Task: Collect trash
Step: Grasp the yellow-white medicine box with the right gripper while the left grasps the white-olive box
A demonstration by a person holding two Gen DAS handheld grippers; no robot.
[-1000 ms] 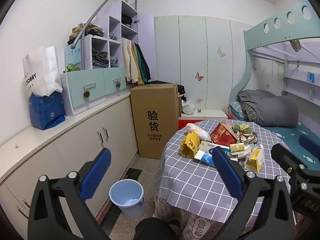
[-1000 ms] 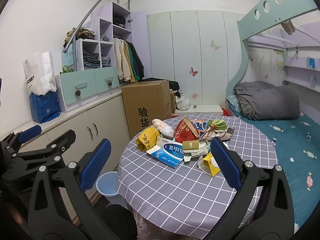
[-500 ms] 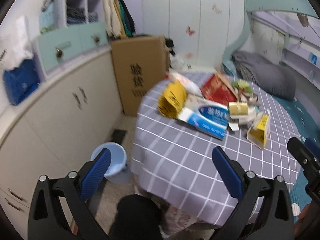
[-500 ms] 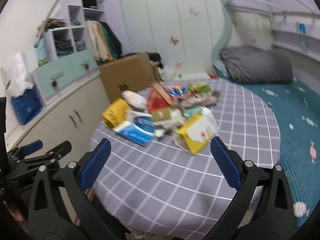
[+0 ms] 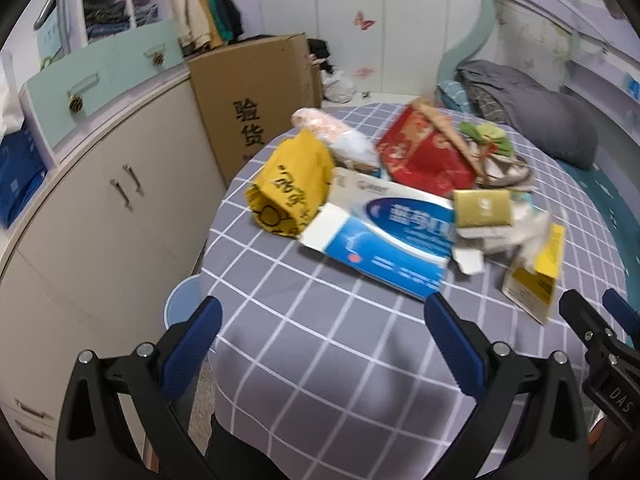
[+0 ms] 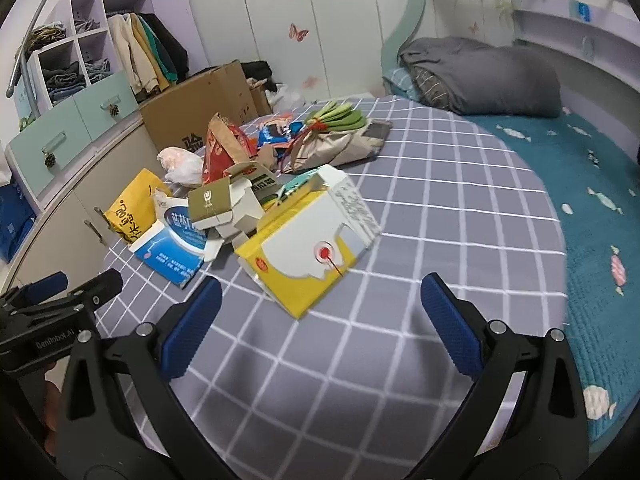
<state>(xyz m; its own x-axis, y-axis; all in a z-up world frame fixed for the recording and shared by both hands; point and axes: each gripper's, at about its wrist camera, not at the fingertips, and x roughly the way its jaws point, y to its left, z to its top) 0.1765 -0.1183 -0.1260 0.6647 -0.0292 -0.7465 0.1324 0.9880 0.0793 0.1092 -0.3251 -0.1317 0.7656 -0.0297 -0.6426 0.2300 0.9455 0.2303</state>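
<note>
Round table (image 6: 460, 208) in grey check cloth, trash pile spread over its far half from about 10 to 12 o'clock in the right wrist view. A pale blue bin (image 5: 182, 300) sits on the floor at the table's 9 o'clock edge in the left wrist view, mostly hidden by the cloth.

Risks, biggest item first:
- Blue-white flat carton (image 5: 384, 240): opened out, lying flat with flaps loose. I'd expect a pinch on a flap to fold it, or drag the gold box (image 5: 482, 209) lying on its 3 o'clock end.
- Yellow-white box (image 6: 308, 248): open and partly collapsed, so it may crush or slip if squeezed across the hollow side.
- Yellow bag (image 5: 292, 188): crumpled, at the 9 o'clock rim, touching the carton. A nudge could send it off the edge, and not necessarily into the bin.
- Cloth is loose, so a low approach could snag it and shift the whole pile.

Left gripper (image 5: 318, 328): fingers wide apart, empty, short of the carton. Right gripper (image 6: 320, 308): fingers wide apart, empty, the yellow-white box just ahead at 12 o'clock.

Versus 1 s ago: both grippers have pitched down and closed in on the table. The ceiling and upper wardrobe have dropped out of frame, the pile fills much more of it, and the bin has gone from fully visible to a sliver. Both views carry motion blur.
</note>
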